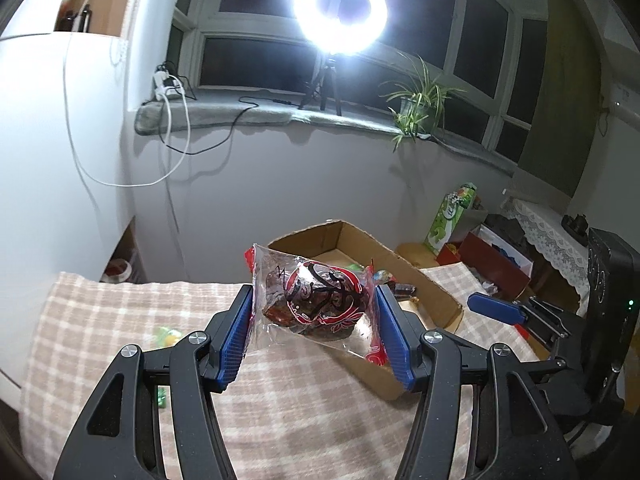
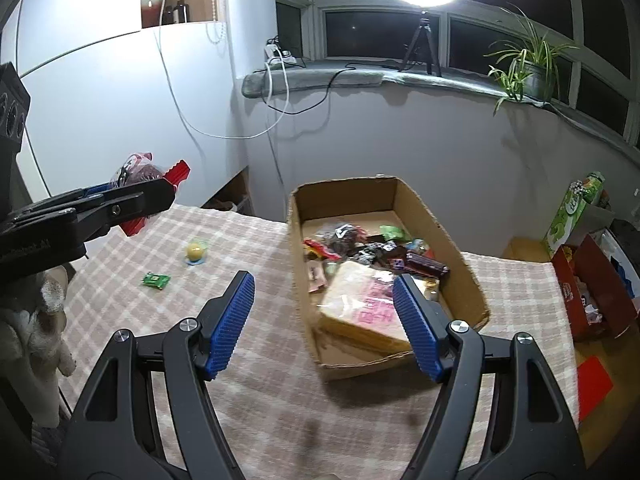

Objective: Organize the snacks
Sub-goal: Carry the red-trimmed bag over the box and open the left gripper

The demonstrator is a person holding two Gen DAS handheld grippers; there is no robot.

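The left tongs (image 1: 314, 322) clamp one clear-and-red snack packet (image 1: 316, 300) by its two ends, lifted above the checked desk (image 2: 256, 304), likely to carry it to the single cardboard box (image 2: 466, 276) nearby. The right tongs (image 2: 324, 322) hang open and empty near the box, which holds many snacks. Two loose snacks lie on the desk: a yellow sweet (image 2: 195, 252) and a green packet (image 2: 156, 280).
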